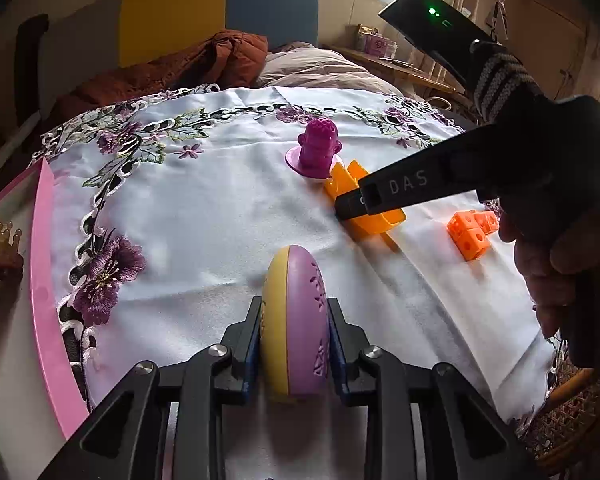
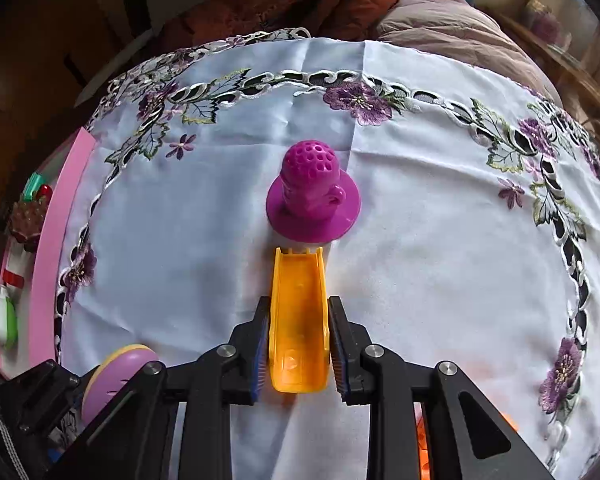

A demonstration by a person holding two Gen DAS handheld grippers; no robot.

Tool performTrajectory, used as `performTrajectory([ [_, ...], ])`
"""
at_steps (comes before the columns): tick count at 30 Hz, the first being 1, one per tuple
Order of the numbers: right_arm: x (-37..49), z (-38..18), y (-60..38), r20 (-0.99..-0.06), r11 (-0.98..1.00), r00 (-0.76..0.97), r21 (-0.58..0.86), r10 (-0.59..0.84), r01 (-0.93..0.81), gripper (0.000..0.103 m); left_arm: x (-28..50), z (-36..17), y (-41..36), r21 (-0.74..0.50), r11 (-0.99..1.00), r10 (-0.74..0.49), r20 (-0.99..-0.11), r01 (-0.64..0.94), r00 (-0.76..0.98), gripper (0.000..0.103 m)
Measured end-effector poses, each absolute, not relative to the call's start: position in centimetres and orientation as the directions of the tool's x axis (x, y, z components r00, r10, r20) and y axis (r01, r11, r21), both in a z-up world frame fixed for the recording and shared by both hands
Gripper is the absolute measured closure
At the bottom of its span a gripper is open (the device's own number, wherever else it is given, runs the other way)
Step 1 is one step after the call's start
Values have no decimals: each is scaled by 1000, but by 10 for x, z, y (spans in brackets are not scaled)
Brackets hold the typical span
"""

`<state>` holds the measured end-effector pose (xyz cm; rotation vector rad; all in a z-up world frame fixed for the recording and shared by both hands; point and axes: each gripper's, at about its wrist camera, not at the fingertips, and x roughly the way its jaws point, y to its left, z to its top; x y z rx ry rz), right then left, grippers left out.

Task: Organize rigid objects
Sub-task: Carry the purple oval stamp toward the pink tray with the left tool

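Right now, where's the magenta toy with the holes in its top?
The magenta toy stands upright on the white embroidered cloth, mid-table in both views, just beyond the far end of the orange chute held in the right tongs.

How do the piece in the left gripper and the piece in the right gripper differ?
The disc is rounded, purple on one face and yellow on the other; the orange chute is one colour, long and open like a trough. The left gripper holds the disc on edge by its flat faces; the right gripper clamps the chute by its side walls, its far end near the magenta toy. Both are rigid plastic, firmly gripped.
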<state>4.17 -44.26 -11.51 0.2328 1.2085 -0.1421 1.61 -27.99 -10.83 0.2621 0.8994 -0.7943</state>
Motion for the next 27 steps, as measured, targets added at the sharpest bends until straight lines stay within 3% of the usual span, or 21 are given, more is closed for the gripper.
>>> performTrajectory([
  [10, 44, -110, -435, -931, 976, 365, 63, -19, 210, 76, 15, -93, -271, -129, 709, -510, -774, 694, 377, 75],
  [27, 44, -110, -430, -927, 983, 374, 32, -39, 182, 76, 7, -24, -229, -121, 751, -538, -682, 649, 495, 75],
])
